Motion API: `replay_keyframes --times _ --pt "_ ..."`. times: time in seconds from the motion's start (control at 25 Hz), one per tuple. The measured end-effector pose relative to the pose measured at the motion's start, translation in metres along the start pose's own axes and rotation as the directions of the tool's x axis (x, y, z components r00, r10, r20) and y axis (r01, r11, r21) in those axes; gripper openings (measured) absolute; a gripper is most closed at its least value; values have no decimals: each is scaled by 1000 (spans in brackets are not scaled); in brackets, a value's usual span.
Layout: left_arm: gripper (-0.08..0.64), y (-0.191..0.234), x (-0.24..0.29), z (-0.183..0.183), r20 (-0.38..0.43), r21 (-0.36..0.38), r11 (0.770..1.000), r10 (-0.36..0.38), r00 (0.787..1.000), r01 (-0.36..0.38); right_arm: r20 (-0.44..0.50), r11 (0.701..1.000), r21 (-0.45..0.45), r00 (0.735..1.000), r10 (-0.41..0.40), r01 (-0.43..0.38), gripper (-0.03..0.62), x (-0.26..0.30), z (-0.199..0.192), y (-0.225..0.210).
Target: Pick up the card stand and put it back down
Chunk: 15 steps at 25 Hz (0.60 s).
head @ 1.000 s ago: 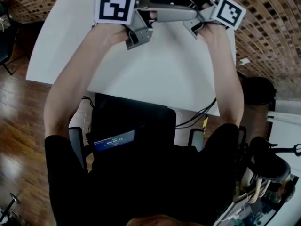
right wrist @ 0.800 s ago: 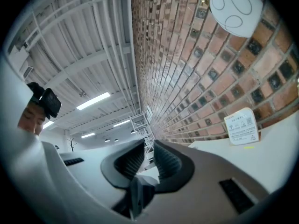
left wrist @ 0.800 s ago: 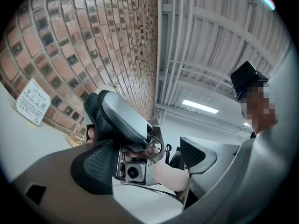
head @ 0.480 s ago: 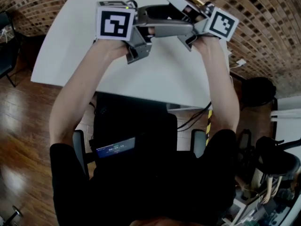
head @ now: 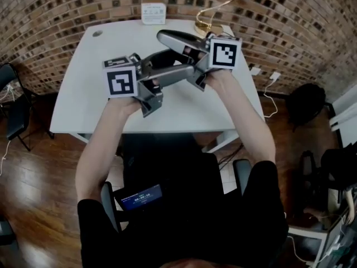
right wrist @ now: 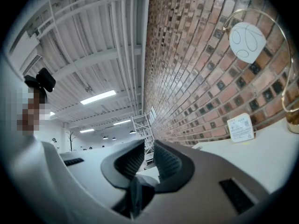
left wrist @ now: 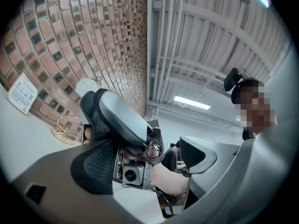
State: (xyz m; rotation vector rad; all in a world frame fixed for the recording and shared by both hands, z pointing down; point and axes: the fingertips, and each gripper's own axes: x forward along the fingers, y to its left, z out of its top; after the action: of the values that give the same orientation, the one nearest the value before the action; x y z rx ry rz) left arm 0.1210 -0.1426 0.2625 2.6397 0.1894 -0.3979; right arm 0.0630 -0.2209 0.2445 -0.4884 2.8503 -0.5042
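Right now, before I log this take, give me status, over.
Left gripper open, right gripper narrowly open, both holding nothing. Card stand upright at table's far edge, untouched. Grippers crossed, right one just ahead of the left's jaws.

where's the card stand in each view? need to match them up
Head view: card stand top centre, at the table's far edge.
Left gripper view: card stand left, below middle, by the brick wall.
Right gripper view: card stand upper right, base cut by the right edge.
Shared landmark: white sign against the wall, beside it.
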Motion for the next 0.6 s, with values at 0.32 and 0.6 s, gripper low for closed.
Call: replay_keyframes --times 0.32,0.6 --pt "442 -28 -7 -18 -19 8 1000 -23 1000 23 -13 997 -62 999 49 -50 75 -3 -20 30" --pt "442 -30 -10 -33 -40 -13 1000 -25 999 24 -10 998 -61 1000 18 -18 75 -11 -37 33"
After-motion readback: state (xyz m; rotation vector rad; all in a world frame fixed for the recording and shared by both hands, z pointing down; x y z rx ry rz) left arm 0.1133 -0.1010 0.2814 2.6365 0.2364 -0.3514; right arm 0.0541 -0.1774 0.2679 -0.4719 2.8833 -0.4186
